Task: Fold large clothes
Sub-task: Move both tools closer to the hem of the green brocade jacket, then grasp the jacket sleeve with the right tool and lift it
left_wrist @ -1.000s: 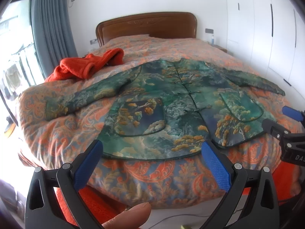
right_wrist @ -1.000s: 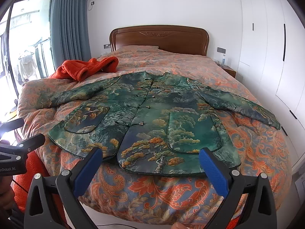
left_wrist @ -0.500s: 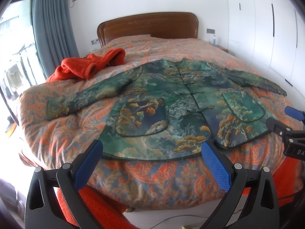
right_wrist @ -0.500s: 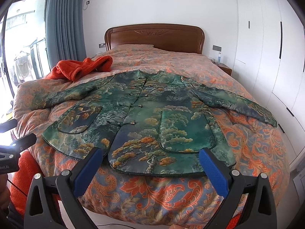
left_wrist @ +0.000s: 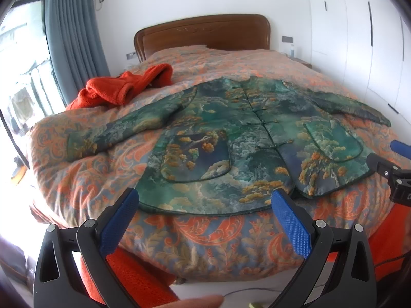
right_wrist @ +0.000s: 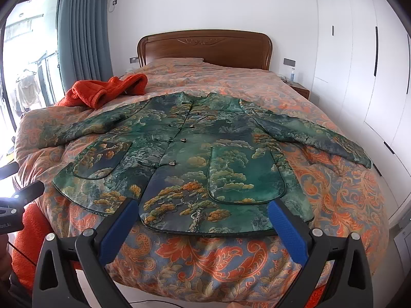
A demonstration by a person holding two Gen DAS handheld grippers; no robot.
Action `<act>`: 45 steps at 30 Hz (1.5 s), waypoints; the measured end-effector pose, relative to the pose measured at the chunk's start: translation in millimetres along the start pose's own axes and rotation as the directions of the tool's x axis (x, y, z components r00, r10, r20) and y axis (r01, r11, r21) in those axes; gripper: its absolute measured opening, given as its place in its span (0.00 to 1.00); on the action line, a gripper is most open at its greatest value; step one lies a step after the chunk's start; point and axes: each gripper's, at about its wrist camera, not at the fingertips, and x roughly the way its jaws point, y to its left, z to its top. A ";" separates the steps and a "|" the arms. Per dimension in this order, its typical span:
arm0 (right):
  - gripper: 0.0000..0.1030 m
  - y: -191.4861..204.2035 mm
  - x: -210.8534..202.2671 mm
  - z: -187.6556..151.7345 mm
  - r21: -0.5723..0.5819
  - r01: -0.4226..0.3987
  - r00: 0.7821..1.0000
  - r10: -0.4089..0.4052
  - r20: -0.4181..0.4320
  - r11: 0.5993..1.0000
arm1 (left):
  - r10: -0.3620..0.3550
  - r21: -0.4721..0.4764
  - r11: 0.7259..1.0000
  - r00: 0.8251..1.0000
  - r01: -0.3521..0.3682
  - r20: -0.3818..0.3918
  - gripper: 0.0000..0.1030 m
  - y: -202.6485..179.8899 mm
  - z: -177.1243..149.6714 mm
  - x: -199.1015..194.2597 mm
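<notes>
A green brocade jacket with golden pine motifs lies flat, buttoned, sleeves spread, on the paisley duvet; left gripper and right gripper gape empty.

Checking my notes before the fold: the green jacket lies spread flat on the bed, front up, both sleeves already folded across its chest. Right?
Not quite. The green jacket does lie flat on the bed, front up, but both sleeves stretch straight out to the sides, unfolded. The right wrist view shows it.
</notes>
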 end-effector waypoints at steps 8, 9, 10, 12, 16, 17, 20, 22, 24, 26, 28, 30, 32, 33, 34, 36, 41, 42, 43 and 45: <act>1.00 -17.7 8.2 6.2 0.015 0.006 0.999 -0.005 -0.036 1.000 | 0.013 0.000 1.000 1.000 -0.013 0.028 1.00 2.7 0.0 -4.9; 1.00 -24.8 9.5 9.4 0.020 0.023 0.999 -0.022 -0.042 1.000 | 0.007 -0.003 1.000 1.000 -0.007 0.024 1.00 3.4 0.3 -4.3; 1.00 -34.7 11.0 12.9 0.032 0.042 0.998 -0.041 -0.045 0.999 | 0.003 -0.005 1.000 1.000 -0.003 0.020 1.00 4.0 0.8 -3.4; 1.00 -60.3 15.7 17.7 0.075 0.060 0.997 -0.057 -0.046 0.995 | -0.002 -0.003 1.000 1.000 0.002 0.011 1.00 2.6 2.5 -0.8; 1.00 -132.0 37.2 21.3 0.213 0.082 0.994 -0.065 -0.083 0.974 | -0.003 0.000 1.000 1.000 0.003 0.012 1.00 -2.5 7.0 -1.8; 1.00 -156.2 44.3 20.6 0.261 0.076 0.995 -0.054 -0.088 0.962 | -0.006 0.003 1.000 1.000 0.006 0.015 1.00 -4.9 8.4 -2.8; 1.00 -243.4 72.0 16.2 0.446 0.081 0.995 -0.045 -0.090 0.891 | 0.002 0.023 1.000 1.000 -0.002 0.019 1.00 -13.9 11.4 -4.5; 1.00 -300.5 89.1 11.6 0.596 0.049 0.998 -0.016 -0.060 0.801 | 0.004 0.032 0.999 1.000 -0.004 0.014 1.00 -18.1 12.4 -3.8; 1.00 -349.9 104.1 5.7 0.729 0.020 1.000 -0.010 -0.019 0.684 | -0.001 0.037 0.999 1.000 0.001 0.005 1.00 -22.7 14.3 -3.0; 1.00 -390.5 120.5 2.0 0.819 -0.001 1.000 -0.018 0.015 0.574 | -0.009 0.035 0.999 1.000 0.009 -0.005 1.00 -25.4 16.5 -1.9; 0.99 -426.3 141.5 -0.1 0.880 0.006 0.999 -0.048 0.020 0.474 | -0.013 0.031 0.999 1.000 0.013 -0.012 1.00 -27.1 18.9 -1.4; 0.91 -445.5 156.8 -0.6 0.907 0.044 0.995 -0.097 -0.004 0.418 | -0.014 0.026 1.000 1.000 0.015 -0.015 1.00 -27.7 21.0 -1.7; 0.75 -458.7 170.3 1.1 0.922 0.066 0.991 -0.131 -0.017 0.382 | -0.009 0.022 1.000 1.000 0.009 -0.016 1.00 -27.8 22.0 -2.0; 0.69 -461.7 177.0 2.2 0.928 0.067 0.989 -0.144 -0.014 0.366 | -0.005 0.021 1.000 1.000 0.006 -0.018 1.00 -27.6 22.1 -1.4; 0.52 -463.5 182.3 3.8 0.931 0.061 0.990 -0.144 -0.010 0.360 | -0.002 0.020 1.000 1.000 0.002 -0.022 1.00 -27.2 22.0 -0.3; 0.21 -461.0 192.1 14.7 0.925 0.077 0.989 -0.149 -0.022 0.373 | 0.001 0.017 1.000 0.999 0.000 -0.033 1.00 -26.0 20.6 2.8; 0.11 -419.1 171.2 80.8 0.799 0.106 0.970 -0.239 0.048 0.592 | -0.030 -0.004 1.000 0.996 0.029 -0.082 1.00 -24.1 15.7 16.9; 0.11 -400.5 164.4 101.8 0.750 0.094 0.968 -0.235 0.083 0.655 | -0.042 -0.009 0.999 0.995 0.041 -0.092 1.00 -24.2 15.4 19.6; 0.10 -379.2 158.3 122.6 0.698 0.075 0.969 -0.219 0.119 0.712 | -0.054 -0.014 0.999 0.993 0.053 -0.100 1.00 -24.6 15.4 22.0; 0.10 -336.6 151.2 154.4 0.607 0.023 0.971 -0.163 0.177 0.795 | -0.074 -0.024 0.997 0.992 0.072 -0.104 1.00 -25.2 15.8 23.4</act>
